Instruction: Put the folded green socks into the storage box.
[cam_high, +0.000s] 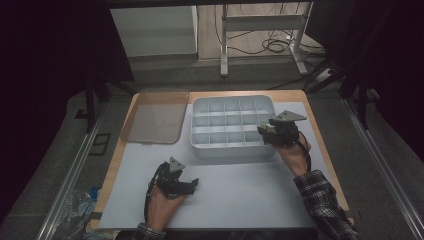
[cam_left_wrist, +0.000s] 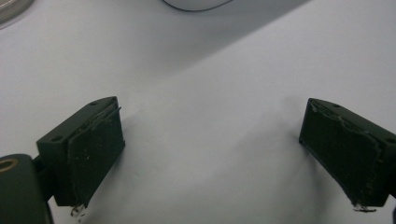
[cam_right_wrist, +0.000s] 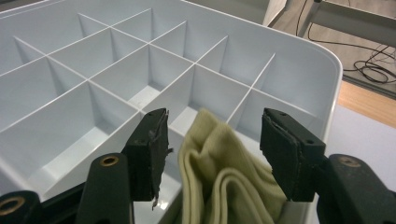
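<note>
From the high view, a white compartment tray (cam_high: 233, 128) sits on the pale mat (cam_high: 240, 195) toward the far middle of the table, with a clear lid (cam_high: 155, 116) lying flat just to its left, apart from it. The right gripper (cam_high: 265, 131) is held at the tray's right edge, over the compartments nearest that side, while the left gripper (cam_high: 192, 184) rests low on the mat near the person's edge, well apart from the tray. From here the picture is too dim and small to tell what lies in any compartment. The left gripper view looks along that gripper's jaws (cam_left_wrist: 208, 154), which stand wide apart with nothing between them but bare mat; the rounded corner of the tray (cam_left_wrist: 196, 4) and a sliver of the lid (cam_left_wrist: 11, 9) show at the top edge. The right gripper view gives what the others do not: a folded, pale yellow-green cloth (cam_right_wrist: 219, 177) lies in a tray compartment at the near right corner, bunched up above the dividers. The right gripper (cam_right_wrist: 214, 151) is open to a middling width, with the cloth rising between its two pads; the left pad (cam_right_wrist: 152, 149) seems to stand just clear of the fabric, though whether the right pad touches it is hard to judge from this angle. The other compartments of the tray (cam_right_wrist: 299, 60) that show here hold nothing. Beyond the tray's rim, a strip of wooden table edge (cam_right_wrist: 369, 102) is in sight.
</note>
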